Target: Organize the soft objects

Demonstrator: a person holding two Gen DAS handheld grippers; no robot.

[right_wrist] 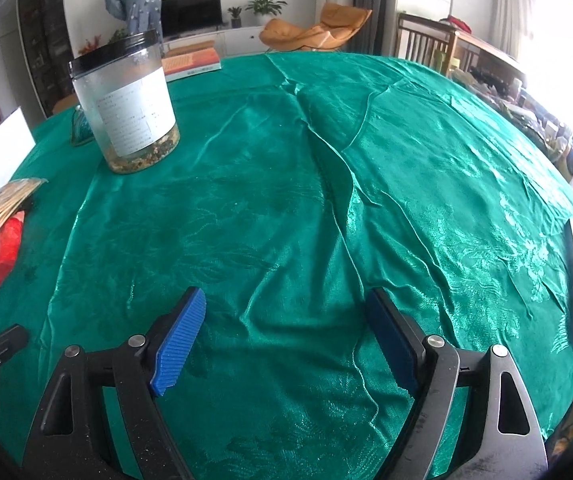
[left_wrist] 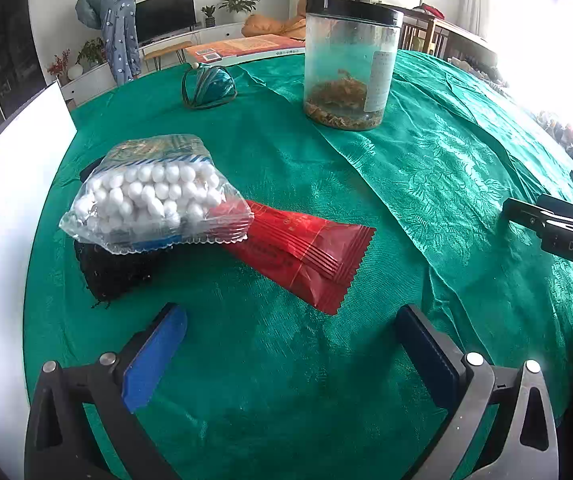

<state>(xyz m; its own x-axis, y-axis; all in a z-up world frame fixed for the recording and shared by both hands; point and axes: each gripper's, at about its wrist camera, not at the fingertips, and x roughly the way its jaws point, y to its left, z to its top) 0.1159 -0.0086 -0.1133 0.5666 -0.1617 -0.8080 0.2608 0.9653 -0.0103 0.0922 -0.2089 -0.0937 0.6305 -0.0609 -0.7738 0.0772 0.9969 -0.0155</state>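
soft goods already heaped at table (left_wrist: 286,360) left: cotton-ball bag (left_wrist: 154,196) atop red packet (left_wrist: 302,252) and black knit (left_wrist: 114,272); teal pouch (left_wrist: 208,88) apart (likely unsorted); left tongs (left_wrist: 290,344), right tongs (right_wrist: 286,340) wide open, empty.

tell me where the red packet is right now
In the left wrist view the red packet lies on the green tablecloth, ahead of the open left gripper, its upper end tucked under the bag of cotton swabs.
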